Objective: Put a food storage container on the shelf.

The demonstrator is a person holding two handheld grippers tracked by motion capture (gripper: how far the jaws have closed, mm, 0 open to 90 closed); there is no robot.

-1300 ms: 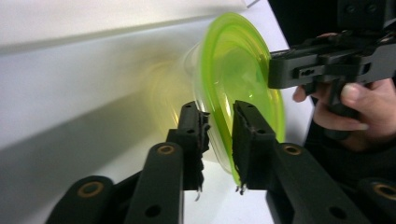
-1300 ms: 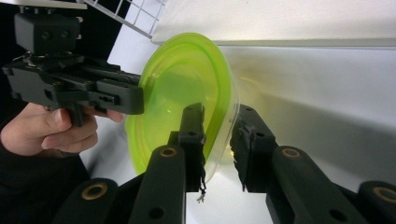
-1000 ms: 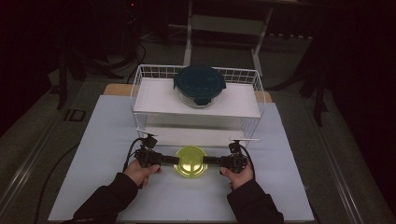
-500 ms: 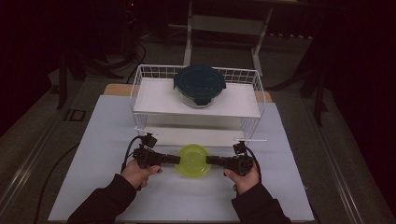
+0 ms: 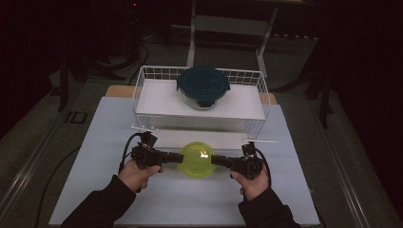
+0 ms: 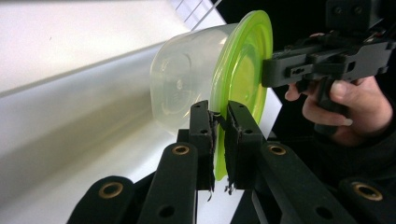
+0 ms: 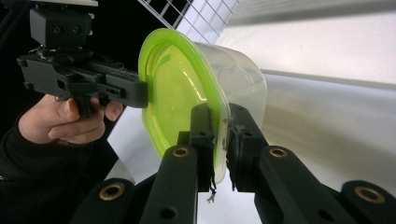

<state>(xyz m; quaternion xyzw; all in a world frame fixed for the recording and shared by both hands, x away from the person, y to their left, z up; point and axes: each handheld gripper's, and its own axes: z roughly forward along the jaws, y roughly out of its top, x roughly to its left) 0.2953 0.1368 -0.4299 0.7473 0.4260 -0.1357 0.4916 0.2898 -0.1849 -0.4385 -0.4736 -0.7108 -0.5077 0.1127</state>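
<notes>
At six o'clock from the wire basket, left gripper and right gripper clamp the green-lidded container's rim, seemingly mid-carry; next likely needs a level lift toward the basket.

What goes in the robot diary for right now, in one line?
left gripper: shut on green lid rim | right gripper: shut on green lid rim | green-lidded tub: held between both | dark-lidded bowl: on wire rack

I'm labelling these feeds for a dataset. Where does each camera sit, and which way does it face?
High view: above the person's side, looking forward and down at the table, wire basket; both hands show.
Left gripper view: on the left gripper, looking along its jaws clamped on the green lid; the other hand shows.
Right gripper view: on the right gripper, facing back; the left hand shows.
Shared: lid, clear container.
</notes>
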